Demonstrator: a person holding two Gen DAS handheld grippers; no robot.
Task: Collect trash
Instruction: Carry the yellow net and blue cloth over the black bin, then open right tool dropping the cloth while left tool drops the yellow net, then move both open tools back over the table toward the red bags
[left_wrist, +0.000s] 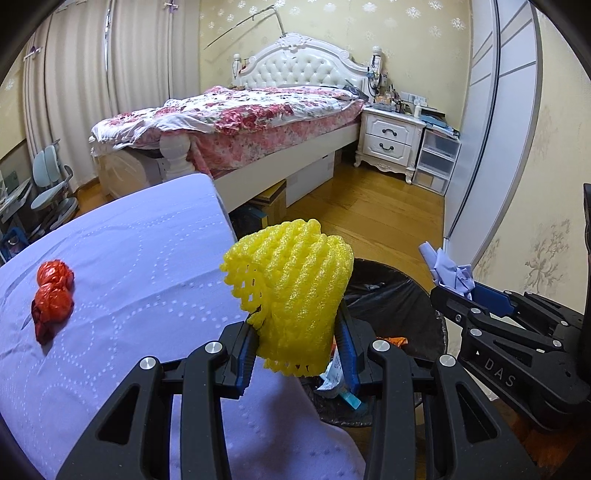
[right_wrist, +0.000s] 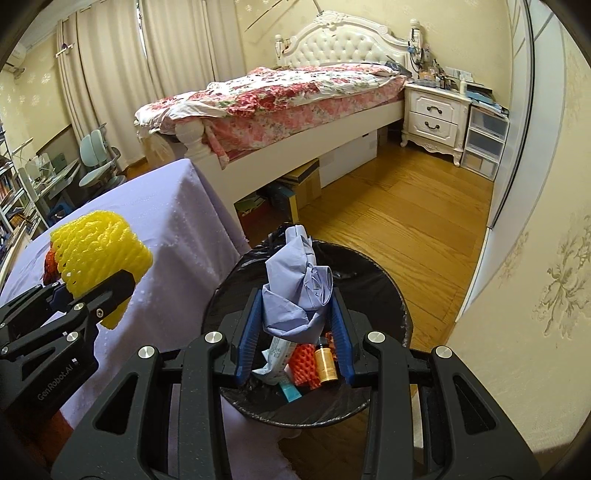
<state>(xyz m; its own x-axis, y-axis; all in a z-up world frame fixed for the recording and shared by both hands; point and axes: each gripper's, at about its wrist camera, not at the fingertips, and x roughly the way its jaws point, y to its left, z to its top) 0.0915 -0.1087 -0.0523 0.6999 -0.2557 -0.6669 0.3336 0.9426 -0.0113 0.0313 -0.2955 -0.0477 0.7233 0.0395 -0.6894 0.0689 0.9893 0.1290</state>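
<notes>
My left gripper (left_wrist: 297, 347) is shut on a yellow foam fruit net (left_wrist: 291, 295), held over the table's right edge beside the bin. The same yellow net (right_wrist: 98, 262) shows at the left of the right wrist view. My right gripper (right_wrist: 295, 332) is shut on a crumpled pale blue paper wad (right_wrist: 297, 291), directly above the black-lined trash bin (right_wrist: 384, 291). In the left wrist view that paper wad (left_wrist: 452, 275) sits in the right gripper at the right. A crumpled red wrapper (left_wrist: 51, 299) lies on the lilac tablecloth (left_wrist: 129, 266).
The bin (left_wrist: 406, 295) holds an orange foam net (right_wrist: 304, 365), a small amber bottle (right_wrist: 325, 365) and wrappers. Behind stand a floral bed (left_wrist: 240, 114), a white nightstand (left_wrist: 391, 138), plastic drawers (left_wrist: 436, 162) and boxes under the bed. A wall rises at the right.
</notes>
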